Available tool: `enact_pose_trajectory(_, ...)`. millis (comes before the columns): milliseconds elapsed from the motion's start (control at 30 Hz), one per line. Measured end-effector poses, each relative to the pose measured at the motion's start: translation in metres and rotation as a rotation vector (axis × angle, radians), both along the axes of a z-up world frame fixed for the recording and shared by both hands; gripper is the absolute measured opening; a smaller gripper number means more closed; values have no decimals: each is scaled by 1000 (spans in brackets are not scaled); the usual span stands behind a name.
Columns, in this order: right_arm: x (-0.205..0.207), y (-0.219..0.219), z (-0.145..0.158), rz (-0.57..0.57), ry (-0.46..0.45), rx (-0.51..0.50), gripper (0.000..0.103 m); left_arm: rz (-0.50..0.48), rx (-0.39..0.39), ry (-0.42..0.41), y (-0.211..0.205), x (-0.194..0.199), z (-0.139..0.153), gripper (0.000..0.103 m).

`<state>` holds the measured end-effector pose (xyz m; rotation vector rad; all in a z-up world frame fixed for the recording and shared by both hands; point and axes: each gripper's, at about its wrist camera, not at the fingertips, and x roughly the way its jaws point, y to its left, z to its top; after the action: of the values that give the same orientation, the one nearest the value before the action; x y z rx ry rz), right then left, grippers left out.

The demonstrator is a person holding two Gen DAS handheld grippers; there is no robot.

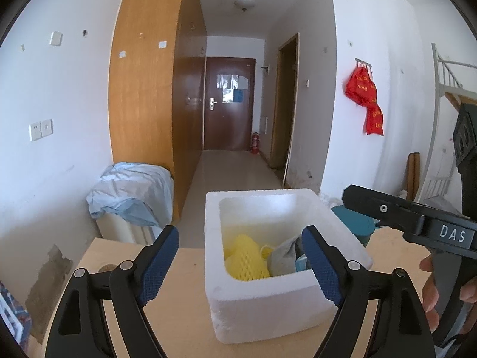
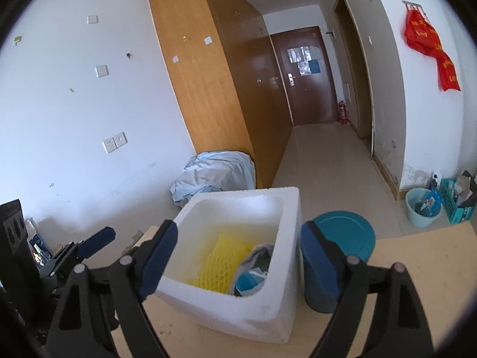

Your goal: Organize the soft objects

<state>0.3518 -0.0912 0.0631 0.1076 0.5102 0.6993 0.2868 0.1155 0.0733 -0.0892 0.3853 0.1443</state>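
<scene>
Where right wrist looks: blue bucket (image 2: 423, 207)

Probably dormitory: wardrobe (image 1: 143, 89), bunk ladder (image 1: 444, 89)

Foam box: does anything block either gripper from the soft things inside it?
Nothing visible. The foam box is open-topped, and the yellow net and grey cloth lie uncovered. Both the left gripper and right gripper are open and empty.
</scene>
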Motion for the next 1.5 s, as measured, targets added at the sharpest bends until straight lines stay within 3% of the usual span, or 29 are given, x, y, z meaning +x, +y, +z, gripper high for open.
enact_pose_trajectory(200, -12, -3, -3, -9, 2, -33, 95, 5, -7, -7, -4, -18, 1, 87)
enact_pose_trajectory(833, -62, -25, -13, -51, 2, -118, 96, 8, -13, 3, -25, -76, 3, 88)
enact_pose_trajectory(1500, -146, -71, -42, -88, 31, -139, 96, -46, -18, 57, -61, -155, -27, 88)
